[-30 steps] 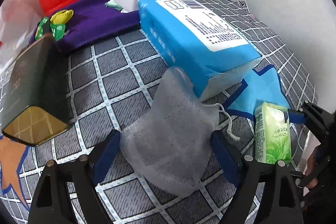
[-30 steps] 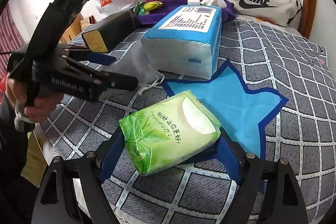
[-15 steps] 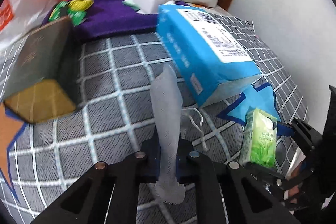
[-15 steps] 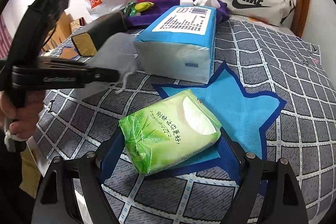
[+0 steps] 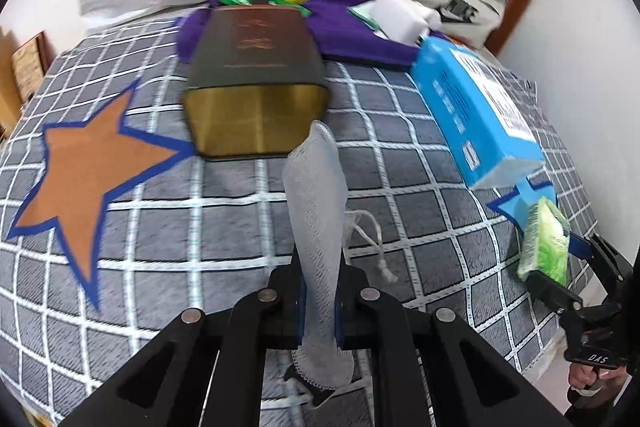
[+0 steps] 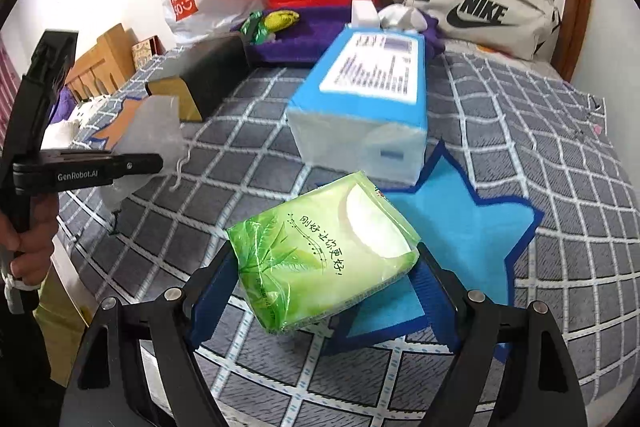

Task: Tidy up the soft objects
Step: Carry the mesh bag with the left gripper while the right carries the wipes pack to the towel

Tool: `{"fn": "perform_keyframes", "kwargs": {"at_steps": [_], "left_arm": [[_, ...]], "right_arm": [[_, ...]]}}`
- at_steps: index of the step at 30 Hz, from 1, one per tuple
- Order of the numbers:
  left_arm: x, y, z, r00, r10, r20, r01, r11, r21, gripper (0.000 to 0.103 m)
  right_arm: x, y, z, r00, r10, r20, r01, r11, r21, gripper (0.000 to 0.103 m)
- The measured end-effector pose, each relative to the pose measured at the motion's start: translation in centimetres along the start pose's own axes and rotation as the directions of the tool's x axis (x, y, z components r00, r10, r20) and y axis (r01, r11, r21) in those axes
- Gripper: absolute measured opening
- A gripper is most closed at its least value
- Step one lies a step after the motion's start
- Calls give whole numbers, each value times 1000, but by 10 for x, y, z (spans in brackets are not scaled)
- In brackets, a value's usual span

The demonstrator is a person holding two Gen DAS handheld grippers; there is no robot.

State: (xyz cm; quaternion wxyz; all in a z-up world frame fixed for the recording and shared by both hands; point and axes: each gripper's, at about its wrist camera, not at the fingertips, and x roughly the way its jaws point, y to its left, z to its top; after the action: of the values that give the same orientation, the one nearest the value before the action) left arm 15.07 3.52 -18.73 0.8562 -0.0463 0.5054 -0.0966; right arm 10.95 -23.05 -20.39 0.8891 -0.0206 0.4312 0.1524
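Checkered bedspread [image 5: 240,211]; left claw [image 5: 320,301] clamps mesh pouch [image 5: 318,195]; right claw [image 6: 320,291] grips tissue pack [image 6: 320,259].

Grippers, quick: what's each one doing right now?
Left gripper: shut on the white mesh pouch.
Right gripper: shut on the green tissue pack.

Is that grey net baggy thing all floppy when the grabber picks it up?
Probably quite floppy: the grey mesh pouch is pinched flat in the shut left gripper, and its string dangles loose. It looks light too, since you can see through it. It likely won't slip, because the netting looks rough.
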Motion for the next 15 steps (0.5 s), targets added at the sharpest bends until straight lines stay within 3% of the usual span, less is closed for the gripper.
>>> {"fn": "perform_keyframes", "kwargs": {"at_steps": [15], "left_arm": [[-51, 4, 27, 996, -7, 88, 10, 999, -35, 10]], "right_arm": [[-41, 11, 44, 995, -44, 90, 43, 999, 11, 83]]}}
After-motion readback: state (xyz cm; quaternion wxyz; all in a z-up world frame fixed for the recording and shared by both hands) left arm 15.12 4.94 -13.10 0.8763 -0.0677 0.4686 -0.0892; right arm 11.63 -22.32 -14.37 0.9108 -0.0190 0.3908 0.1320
